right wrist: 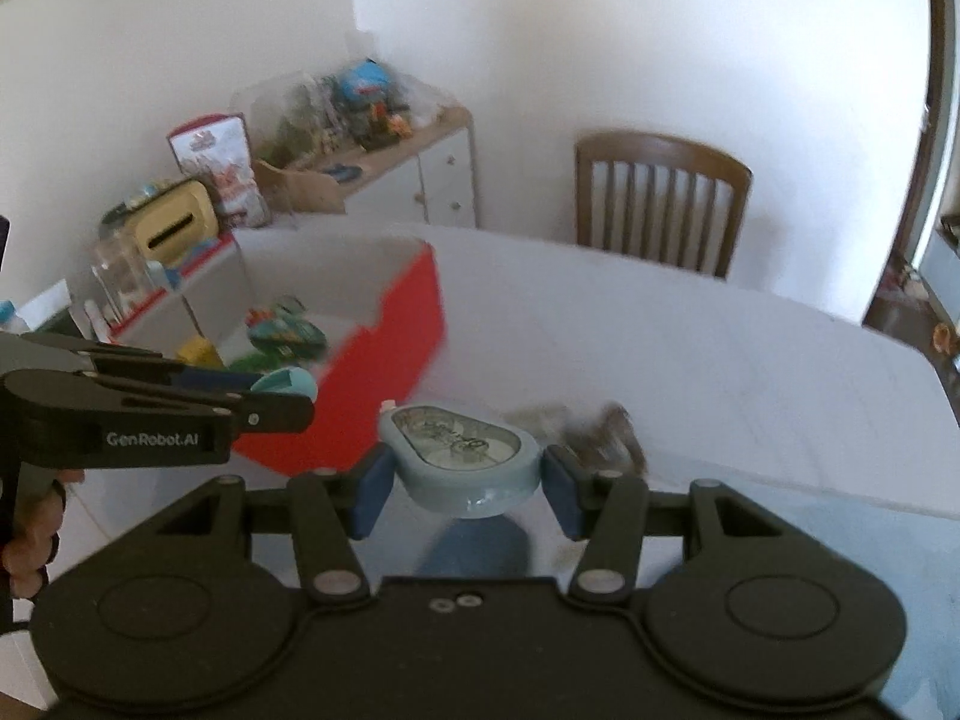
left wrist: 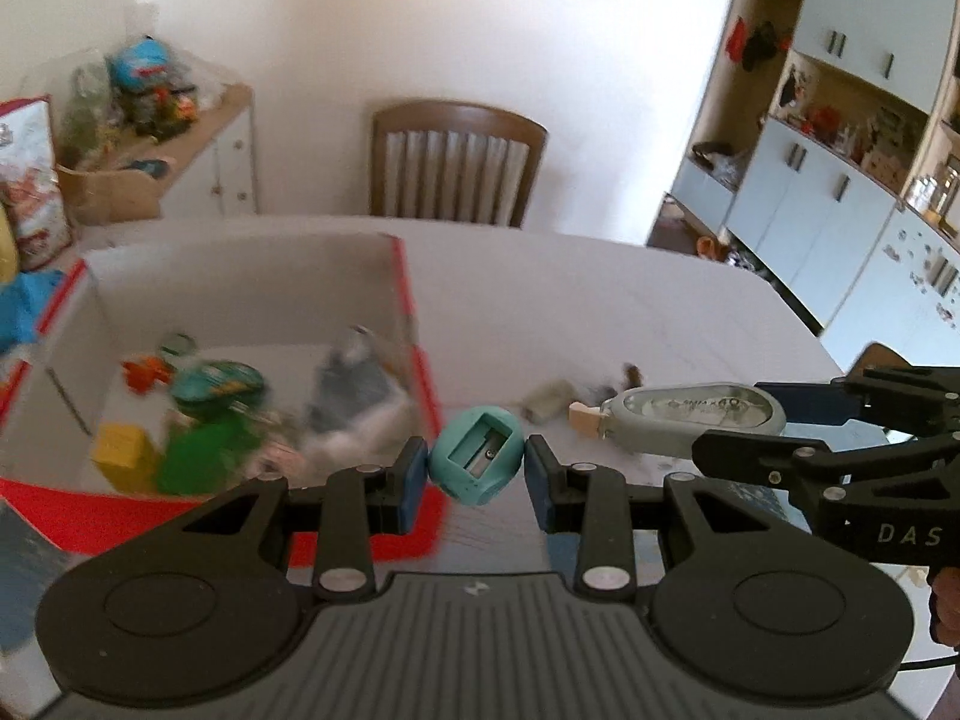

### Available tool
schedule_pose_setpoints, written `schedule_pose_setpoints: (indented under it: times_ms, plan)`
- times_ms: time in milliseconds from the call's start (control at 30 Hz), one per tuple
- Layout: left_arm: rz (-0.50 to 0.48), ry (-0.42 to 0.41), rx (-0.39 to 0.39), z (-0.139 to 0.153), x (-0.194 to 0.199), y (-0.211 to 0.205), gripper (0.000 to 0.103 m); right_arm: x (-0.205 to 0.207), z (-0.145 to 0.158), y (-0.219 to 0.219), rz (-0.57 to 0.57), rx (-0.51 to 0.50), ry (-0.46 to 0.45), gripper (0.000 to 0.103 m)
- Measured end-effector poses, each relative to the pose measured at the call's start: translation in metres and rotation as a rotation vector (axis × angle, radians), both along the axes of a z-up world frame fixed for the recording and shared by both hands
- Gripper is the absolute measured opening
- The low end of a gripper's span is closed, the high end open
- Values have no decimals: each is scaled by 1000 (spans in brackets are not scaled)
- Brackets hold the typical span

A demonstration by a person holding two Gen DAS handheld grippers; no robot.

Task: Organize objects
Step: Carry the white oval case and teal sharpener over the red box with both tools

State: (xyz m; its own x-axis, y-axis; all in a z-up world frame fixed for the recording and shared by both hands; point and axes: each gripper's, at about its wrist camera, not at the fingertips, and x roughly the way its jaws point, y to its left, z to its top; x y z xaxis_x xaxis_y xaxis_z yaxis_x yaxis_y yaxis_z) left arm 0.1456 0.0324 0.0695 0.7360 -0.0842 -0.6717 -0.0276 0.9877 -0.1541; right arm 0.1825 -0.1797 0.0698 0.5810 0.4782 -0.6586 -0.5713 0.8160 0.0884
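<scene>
The left gripper [left wrist: 478, 476] has its jaws closed on a teal pencil sharpener [left wrist: 475, 456], one blue pad pressed against each side, with the sharpener's blade slot facing the camera. The sharpener is held above the bench [left wrist: 630, 300], just beside the near right corner of a red-and-white box [left wrist: 414, 324]. The box stands open on the left part of the bench and contains several items: a yellow block [left wrist: 123, 457], a green piece [left wrist: 201, 456], a round green tin [left wrist: 217, 389], a small orange toy [left wrist: 147, 372] and a grey-and-white object [left wrist: 354, 396], the last too blurred to identify. The right gripper [right wrist: 469, 483] has its jaws closed on a grey-blue teardrop-shaped case with a clear top [right wrist: 465, 453], gripped at both sides and held above the bench, to the right of the box. In the left wrist view the case extends forward from the right gripper toward the sharpener, with a small wooden block [left wrist: 585, 418] at its tip. Small grey and brown objects [right wrist: 600, 429] lie on the bench beyond the case; motion blur prevents telling what they are, possibly stones or scraps. A wooden chair [left wrist: 456, 159] stands at the far edge of the bench.
</scene>
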Motion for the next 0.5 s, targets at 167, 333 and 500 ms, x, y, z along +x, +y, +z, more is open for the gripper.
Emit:
schedule_pose_setpoints:
  times_ms: [167, 333, 500]
  plan:
    - [44, -10, 39, 10, 1, 42, 34, 0, 12, 44, 30, 5, -38, 53]
    - [95, 9, 46, 8, 6, 85, 34, 5, 11, 90, 49, 0, -37, 53]
    - [134, 37, 62, -1, 16, 119, 34, 16, 3, 131, 56, -17, -16, 53]
